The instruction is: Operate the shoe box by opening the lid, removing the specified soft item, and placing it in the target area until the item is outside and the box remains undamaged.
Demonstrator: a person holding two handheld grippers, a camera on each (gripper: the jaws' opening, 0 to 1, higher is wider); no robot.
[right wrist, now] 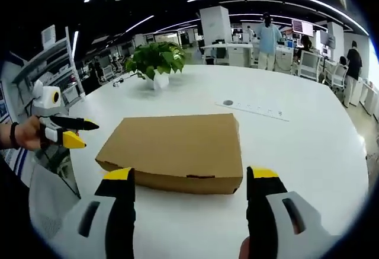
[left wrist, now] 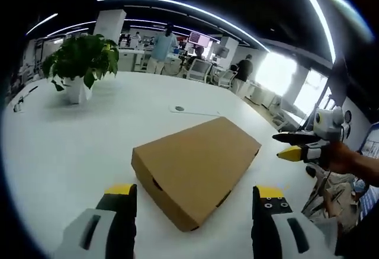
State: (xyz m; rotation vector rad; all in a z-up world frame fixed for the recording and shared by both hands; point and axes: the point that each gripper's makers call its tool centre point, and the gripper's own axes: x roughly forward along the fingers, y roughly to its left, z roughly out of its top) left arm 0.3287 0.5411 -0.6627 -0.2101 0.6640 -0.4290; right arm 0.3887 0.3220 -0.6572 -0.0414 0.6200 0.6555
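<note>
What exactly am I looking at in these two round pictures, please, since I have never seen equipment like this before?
There is no robot here: a person holds a hand tool with two jaws in each hand. Each tool carries a fisheye camera looking forward along its own jaws, hence the round, bent pictures.

In the left gripper view, the left gripper rises from the bottom with its jaws apart; the other tool comes in from the right. In the right gripper view, the right gripper is likewise open, with the other tool at the left edge.

Both face a closed cardboard box lying on a large white table. Further back stands a potted plant, and a long flat strip lies beyond the box. Nothing is held. Behind is an office with people.
</note>
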